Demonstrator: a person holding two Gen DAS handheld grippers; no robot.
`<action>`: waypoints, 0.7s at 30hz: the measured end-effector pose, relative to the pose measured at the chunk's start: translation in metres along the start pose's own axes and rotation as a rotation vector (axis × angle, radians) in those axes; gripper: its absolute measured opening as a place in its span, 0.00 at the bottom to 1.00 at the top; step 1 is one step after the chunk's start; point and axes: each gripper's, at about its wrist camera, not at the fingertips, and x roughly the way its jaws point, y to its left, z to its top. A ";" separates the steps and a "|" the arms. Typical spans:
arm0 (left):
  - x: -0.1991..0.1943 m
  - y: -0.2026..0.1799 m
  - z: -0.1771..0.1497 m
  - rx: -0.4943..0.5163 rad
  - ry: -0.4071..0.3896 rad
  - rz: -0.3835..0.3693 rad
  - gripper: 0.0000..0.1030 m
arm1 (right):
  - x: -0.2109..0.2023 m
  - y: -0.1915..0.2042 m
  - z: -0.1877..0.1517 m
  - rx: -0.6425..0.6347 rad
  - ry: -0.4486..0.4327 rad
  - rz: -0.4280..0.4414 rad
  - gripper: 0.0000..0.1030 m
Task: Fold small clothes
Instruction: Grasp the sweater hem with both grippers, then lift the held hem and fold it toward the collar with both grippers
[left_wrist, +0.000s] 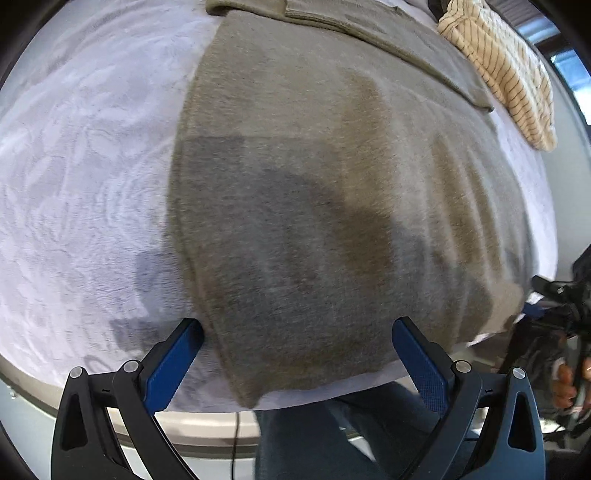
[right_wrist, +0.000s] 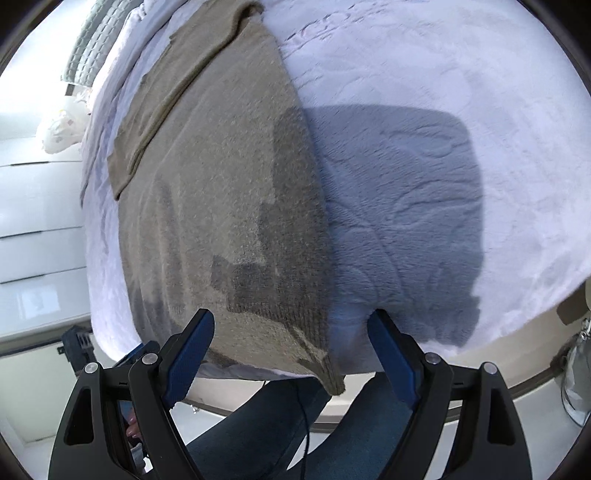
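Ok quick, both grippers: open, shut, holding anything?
Left gripper: open, holding nothing, poised over the olive garment.
Right gripper: open, holding nothing, over the garment's near corner.

Grey-brown garment (left_wrist: 332, 206) motion-blurred, top cut by frame edge; striped cloth (left_wrist: 506, 74) partly cropped too.

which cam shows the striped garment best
The left wrist view: the striped garment lies bunched at the upper right, beyond the grey knit. The right wrist view shows none of it, only the knit and the white blanket.
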 end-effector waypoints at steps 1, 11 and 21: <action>-0.002 0.000 0.000 -0.002 -0.004 -0.028 0.95 | 0.002 0.003 -0.001 -0.007 0.011 0.041 0.85; -0.022 0.005 0.008 0.006 0.007 -0.150 0.11 | 0.014 -0.002 -0.007 0.045 0.072 0.113 0.13; -0.094 -0.008 0.075 0.144 -0.110 -0.282 0.11 | -0.037 0.046 0.030 0.104 -0.112 0.504 0.10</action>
